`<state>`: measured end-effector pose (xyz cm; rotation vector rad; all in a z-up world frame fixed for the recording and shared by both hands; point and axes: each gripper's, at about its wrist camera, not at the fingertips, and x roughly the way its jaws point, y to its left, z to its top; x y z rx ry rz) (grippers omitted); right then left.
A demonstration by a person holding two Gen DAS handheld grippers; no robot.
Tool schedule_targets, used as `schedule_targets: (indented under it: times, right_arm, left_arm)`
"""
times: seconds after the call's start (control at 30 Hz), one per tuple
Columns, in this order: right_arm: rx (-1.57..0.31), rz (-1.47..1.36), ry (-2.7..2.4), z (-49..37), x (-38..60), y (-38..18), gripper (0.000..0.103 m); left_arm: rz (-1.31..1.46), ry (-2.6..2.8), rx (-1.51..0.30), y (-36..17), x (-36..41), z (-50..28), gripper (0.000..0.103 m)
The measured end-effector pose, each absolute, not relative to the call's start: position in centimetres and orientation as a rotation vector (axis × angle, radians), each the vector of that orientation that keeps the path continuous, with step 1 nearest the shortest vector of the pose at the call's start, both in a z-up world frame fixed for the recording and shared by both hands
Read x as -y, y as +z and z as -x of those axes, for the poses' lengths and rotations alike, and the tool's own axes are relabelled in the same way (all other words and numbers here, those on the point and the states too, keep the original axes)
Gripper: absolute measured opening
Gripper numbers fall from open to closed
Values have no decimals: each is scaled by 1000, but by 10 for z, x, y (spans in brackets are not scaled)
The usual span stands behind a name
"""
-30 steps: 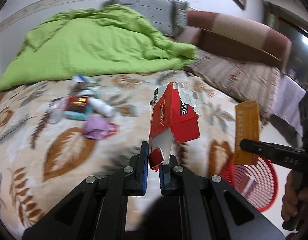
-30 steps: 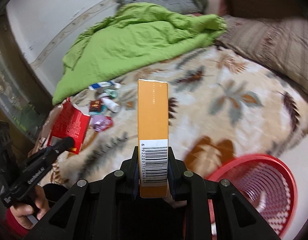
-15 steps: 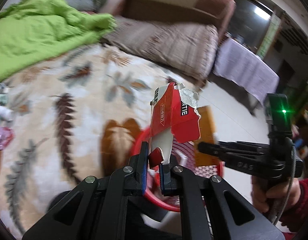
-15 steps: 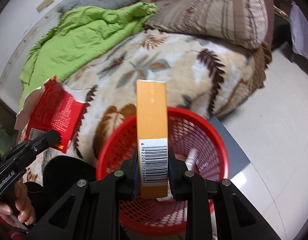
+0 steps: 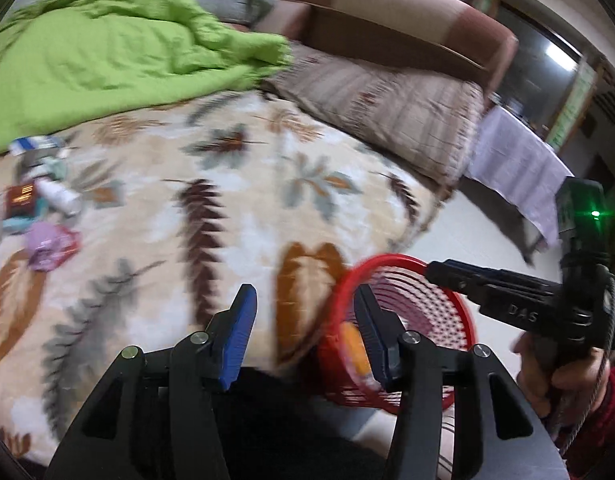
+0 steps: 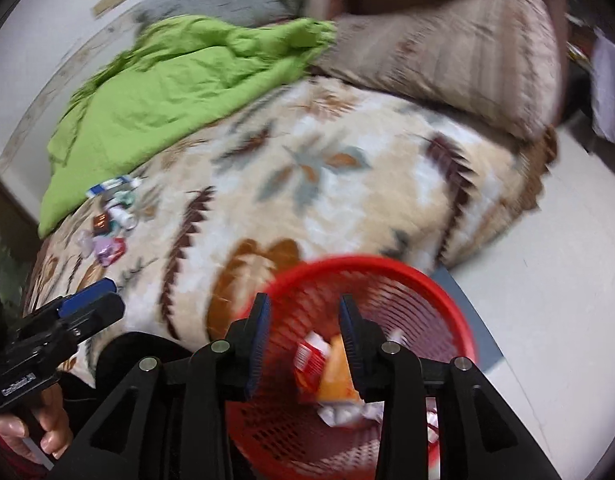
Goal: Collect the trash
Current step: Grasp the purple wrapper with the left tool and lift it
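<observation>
A red mesh basket (image 6: 435,280) (image 5: 455,308) stands on the floor by the bed. Inside it lie the orange box (image 6: 334,376) (image 5: 357,346) and the torn red carton (image 6: 309,356). My right gripper (image 6: 303,320) hangs over the basket, jaws opening, nothing between them. My left gripper (image 5: 305,316) is beside the basket's rim over the bed edge, jaws opening and empty. More trash (image 5: 39,216) (image 6: 109,220) lies on the leaf-patterned blanket (image 5: 243,200): small bottles, a tube, a dark box and a pink wrapper (image 5: 47,244).
A green quilt (image 5: 107,48) covers the far side of the bed, with pillows (image 5: 387,108) and a headboard behind. Pale floor (image 6: 547,280) runs to the right of the basket. A person's hands (image 5: 547,368) hold the gripper handles.
Both grippers swung from the bed to over the red basket and let go. The red carton and the orange box have dropped into the basket. Both jaws now stand apart.
</observation>
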<state>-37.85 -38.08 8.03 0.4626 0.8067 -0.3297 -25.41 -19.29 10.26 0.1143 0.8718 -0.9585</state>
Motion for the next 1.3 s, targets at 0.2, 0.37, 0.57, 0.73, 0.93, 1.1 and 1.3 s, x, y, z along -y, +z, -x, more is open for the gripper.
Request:
schedule_targets:
  times: [0.2, 0.37, 0.57, 0.73, 0.93, 1.1, 1.3]
  right_arm:
    - [-806, -381, -166, 329, 338, 91, 38]
    - [-815, -397, -41, 296, 312, 92, 38]
    - [-848, -324, 47, 249, 275, 88, 38]
    - [-834, -299, 70, 221, 264, 93, 43]
    - [-844, -320, 77, 208, 274, 92, 46]
    - [-871, -349, 81, 200, 284, 83, 47]
    - [-874, -334, 140, 169, 277, 80, 47]
  left_arm:
    - [-42, -801, -870, 104, 137, 215, 49]
    - [50, -672, -893, 99, 86, 176, 51]
    - [138, -547, -931, 87, 45, 129, 65]
    - [136, -512, -977, 72, 49, 90, 65]
    - [138, -488, -1061, 43, 72, 49, 65]
    - [93, -449, -1077, 18, 87, 30, 49]
    - [122, -449, -1035, 24, 63, 41, 30]
